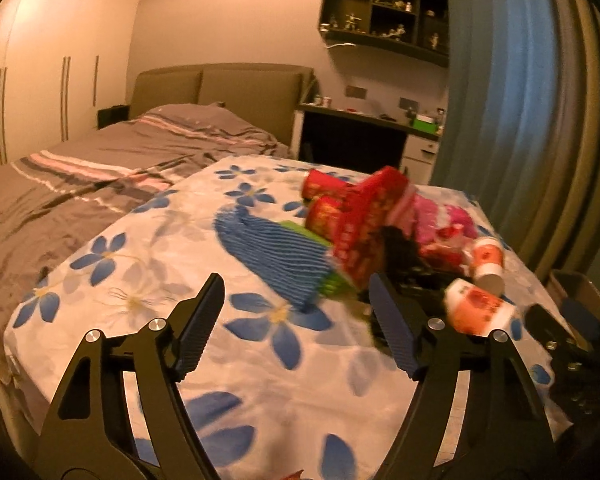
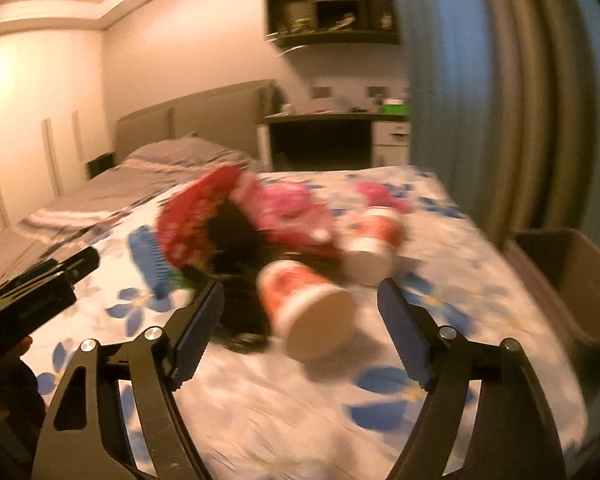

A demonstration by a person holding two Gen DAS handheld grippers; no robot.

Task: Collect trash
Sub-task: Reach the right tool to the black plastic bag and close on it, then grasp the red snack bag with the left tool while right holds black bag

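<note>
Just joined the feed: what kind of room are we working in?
Almost certainly a bedroom: a made bed with a padded headboard, a wardrobe along the wall, and a desk under wall shelves.

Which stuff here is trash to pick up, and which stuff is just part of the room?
For the job:
- two paper cups: near one, far one
- red box
- pink wrappers
- brown bin, likely for the trash
- left claw and right claw, both open and empty

Just lying about:
- flowered sheet
- grey bed
- desk
- wall shelf
- curtain
- blue cloth, can't tell which

White cloth point(image 1: 228, 368) with blue flowers; red-and-white cups point(image 2: 300, 292); grey striped bedding point(image 1: 100, 160).
</note>
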